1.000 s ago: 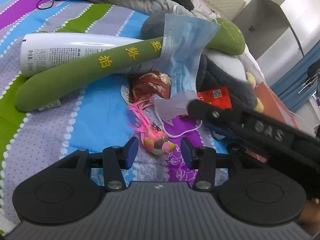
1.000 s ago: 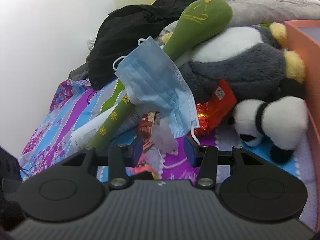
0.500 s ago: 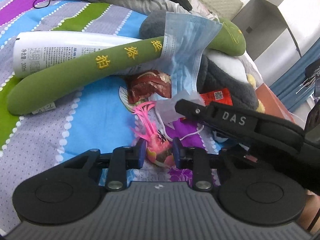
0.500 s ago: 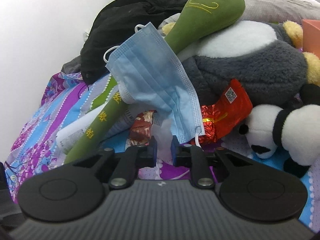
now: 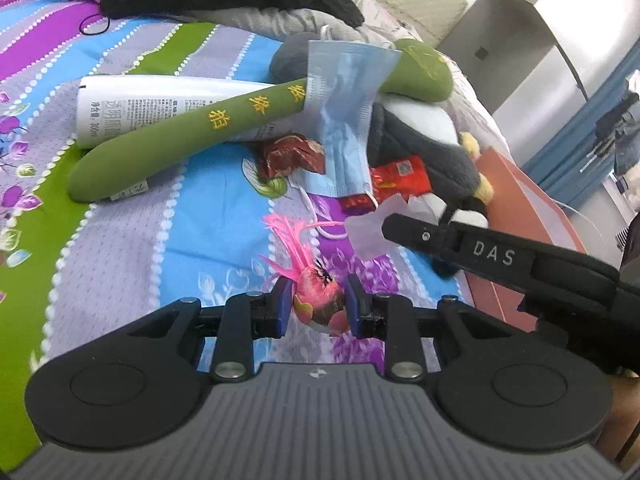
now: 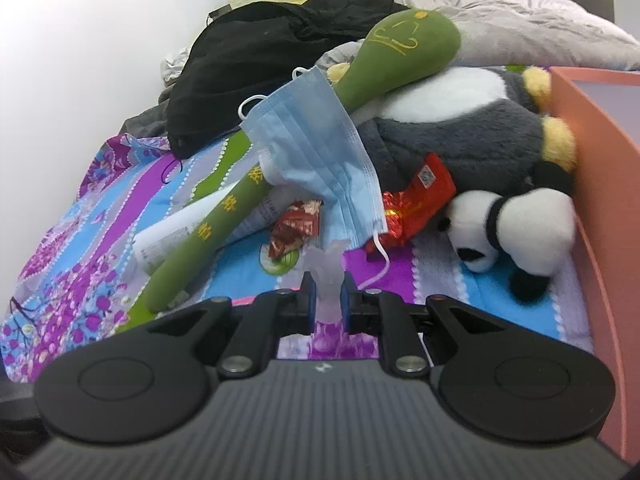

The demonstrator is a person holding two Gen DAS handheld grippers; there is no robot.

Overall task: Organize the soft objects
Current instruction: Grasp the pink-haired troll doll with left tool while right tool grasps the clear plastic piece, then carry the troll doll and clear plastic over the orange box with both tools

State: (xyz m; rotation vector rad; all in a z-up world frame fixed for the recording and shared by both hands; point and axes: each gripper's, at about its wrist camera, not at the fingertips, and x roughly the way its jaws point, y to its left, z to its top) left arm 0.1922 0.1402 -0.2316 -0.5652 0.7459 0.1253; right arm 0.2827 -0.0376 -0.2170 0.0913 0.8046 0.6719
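My left gripper (image 5: 316, 306) is shut on a small pink feathered toy (image 5: 318, 294) and holds it just above the striped bedspread (image 5: 120, 240). My right gripper (image 6: 327, 304) is shut on a crumpled translucent white wrapper (image 6: 330, 280), which also shows in the left wrist view (image 5: 366, 232). Beyond lie a long green plush (image 6: 280, 176), a blue face mask (image 6: 316, 160), a grey plush (image 6: 460, 140) and a small panda plush (image 6: 516, 232).
An orange box (image 6: 600, 200) stands at the right. A white bottle (image 5: 132, 108) lies under the green plush. Red snack wrappers (image 6: 416, 200) and a brown one (image 5: 292, 156) lie by the mask. Black clothing (image 6: 260, 60) is piled at the back.
Both grippers have closed: the left on the pink toy, the right on the white wrapper. Both have lifted and drawn back from the pile with their objects.
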